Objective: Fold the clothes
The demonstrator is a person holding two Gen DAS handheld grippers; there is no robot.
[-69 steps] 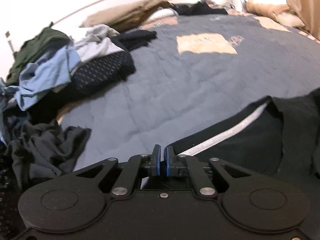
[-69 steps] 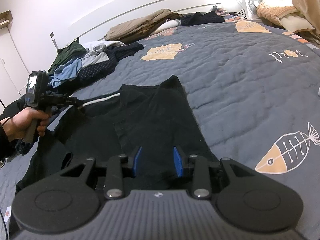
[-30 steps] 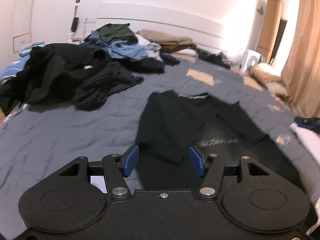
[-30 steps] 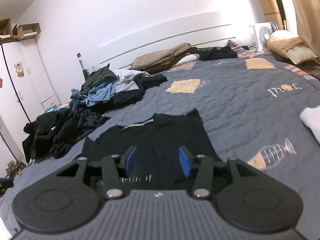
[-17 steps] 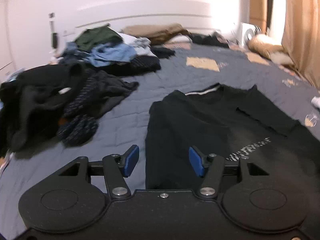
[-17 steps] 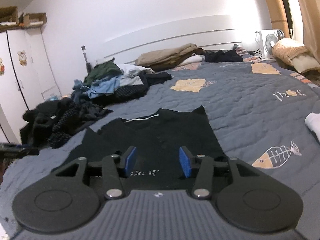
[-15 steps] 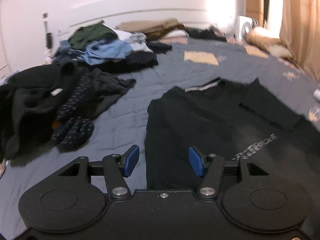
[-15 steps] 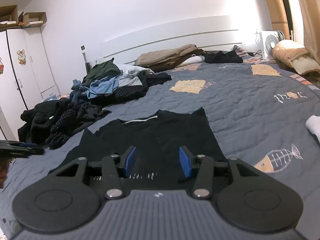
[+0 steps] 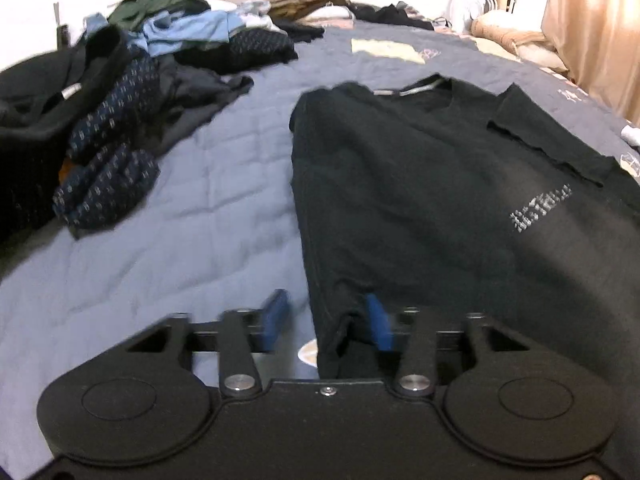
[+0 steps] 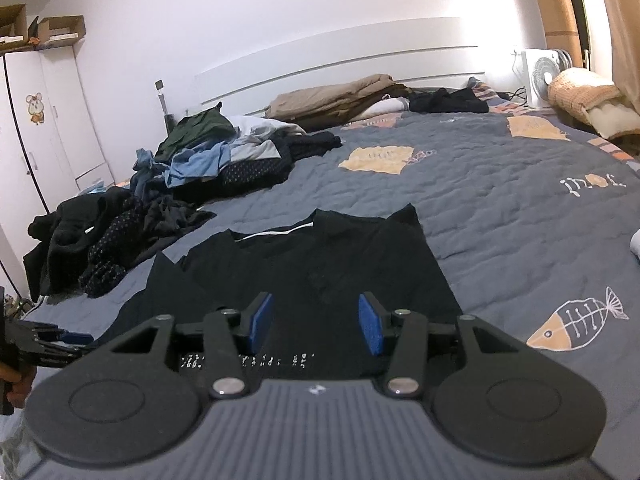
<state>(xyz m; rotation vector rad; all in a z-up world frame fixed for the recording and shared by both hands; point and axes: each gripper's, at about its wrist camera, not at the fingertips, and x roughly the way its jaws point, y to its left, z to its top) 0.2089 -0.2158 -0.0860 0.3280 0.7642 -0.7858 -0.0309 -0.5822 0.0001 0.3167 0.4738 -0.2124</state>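
A black T-shirt (image 9: pixel 420 184) with a grey print lies flat on the grey quilt (image 9: pixel 208 200), collar at the far end. My left gripper (image 9: pixel 326 316) is low at the shirt's near left edge. Its jaws are closing, and a bunched fold of the hem stands between them. The right pad touches that fold, while the left pad is still clear of it. In the right wrist view the same T-shirt (image 10: pixel 340 264) lies below my right gripper (image 10: pixel 316 320), which hovers open over the printed lower part with nothing between its pads. The left gripper (image 10: pixel 76 338) shows at the far left edge.
A heap of dark and blue clothes (image 10: pixel 120 232) covers the left side of the bed. A folded tan stack (image 10: pixel 340 98) lies by the headboard. A fan (image 10: pixel 544 72) and a cushion stand at the back right. A white item (image 10: pixel 636 244) lies at the right edge.
My left gripper has dropped toward the shirt's near left edge and its jaws have narrowed around the hem. The right gripper has drifted slightly and stays open.
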